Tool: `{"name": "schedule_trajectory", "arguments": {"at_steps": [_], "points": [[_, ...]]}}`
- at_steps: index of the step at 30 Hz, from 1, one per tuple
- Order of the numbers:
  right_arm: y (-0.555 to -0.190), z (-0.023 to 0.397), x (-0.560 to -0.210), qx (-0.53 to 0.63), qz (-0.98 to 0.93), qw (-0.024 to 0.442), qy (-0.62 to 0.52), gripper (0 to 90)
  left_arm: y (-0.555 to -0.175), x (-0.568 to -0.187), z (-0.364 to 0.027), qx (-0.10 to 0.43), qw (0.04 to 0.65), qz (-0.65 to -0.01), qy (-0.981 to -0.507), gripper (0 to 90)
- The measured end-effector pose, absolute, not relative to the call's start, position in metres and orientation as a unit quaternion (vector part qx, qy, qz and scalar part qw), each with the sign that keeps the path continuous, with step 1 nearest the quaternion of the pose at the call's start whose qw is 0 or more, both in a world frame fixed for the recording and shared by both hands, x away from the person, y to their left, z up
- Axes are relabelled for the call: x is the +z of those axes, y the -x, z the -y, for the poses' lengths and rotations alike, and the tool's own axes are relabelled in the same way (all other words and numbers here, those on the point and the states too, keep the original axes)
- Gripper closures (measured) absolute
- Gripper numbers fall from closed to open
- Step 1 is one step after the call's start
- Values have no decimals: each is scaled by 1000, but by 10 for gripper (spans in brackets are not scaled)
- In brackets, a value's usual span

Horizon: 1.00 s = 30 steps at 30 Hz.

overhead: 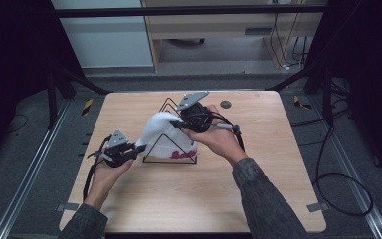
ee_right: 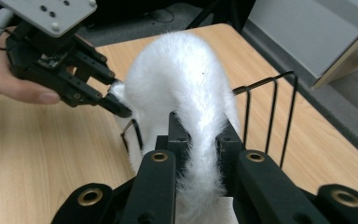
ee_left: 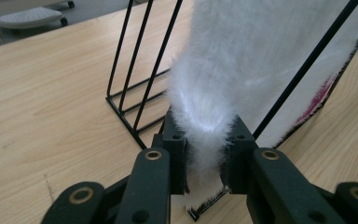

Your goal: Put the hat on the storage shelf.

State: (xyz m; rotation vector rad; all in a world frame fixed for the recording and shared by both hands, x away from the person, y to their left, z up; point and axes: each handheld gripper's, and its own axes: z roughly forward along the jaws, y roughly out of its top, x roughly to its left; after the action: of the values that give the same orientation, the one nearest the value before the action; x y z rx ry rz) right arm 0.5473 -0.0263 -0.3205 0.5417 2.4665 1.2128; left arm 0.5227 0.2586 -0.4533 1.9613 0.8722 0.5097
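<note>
The left gripper [ee_left: 205, 158] is pinching a fold of the white fluffy hat [overhead: 165, 134] between its fingers [ee_left: 175, 144]. The right gripper [ee_right: 200, 149] is pinching the hat's other edge in the same way. The hat is hanging between both grippers, draped over the black wire rack [overhead: 171, 160] on the wooden table [overhead: 258, 199].

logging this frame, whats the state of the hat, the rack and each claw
white fuzzy hat: draped over the rack, pinched at two edges
black wire rack: upright on the table, hat over it
left claw: shut on the hat's edge
right claw: shut on the hat's edge
</note>
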Motion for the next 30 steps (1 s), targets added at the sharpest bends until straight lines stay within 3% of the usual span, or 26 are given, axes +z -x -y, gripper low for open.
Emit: {"name": "schedule_trajectory", "arguments": {"at_steps": [7, 11, 19, 26, 30], "points": [[-546, 24, -325, 418, -873, 163, -190, 806, -522, -458, -260, 200, 445, -356, -797, 738], [-545, 24, -325, 417, -875, 154, -192, 768, -518, -456, -262, 209, 437, -364, -796, 644], [-542, 25, -326, 421, -873, 145, -199, 580, -501, -443, -278, 225, 433, -375, -788, 461], [-535, 28, -318, 435, -858, 168, -213, 361, -500, -438, -299, 217, 424, -409, -779, 220], [-533, 30, -314, 437, -852, 178, -226, 266, -500, -437, -307, 216, 415, -423, -776, 130]]}}
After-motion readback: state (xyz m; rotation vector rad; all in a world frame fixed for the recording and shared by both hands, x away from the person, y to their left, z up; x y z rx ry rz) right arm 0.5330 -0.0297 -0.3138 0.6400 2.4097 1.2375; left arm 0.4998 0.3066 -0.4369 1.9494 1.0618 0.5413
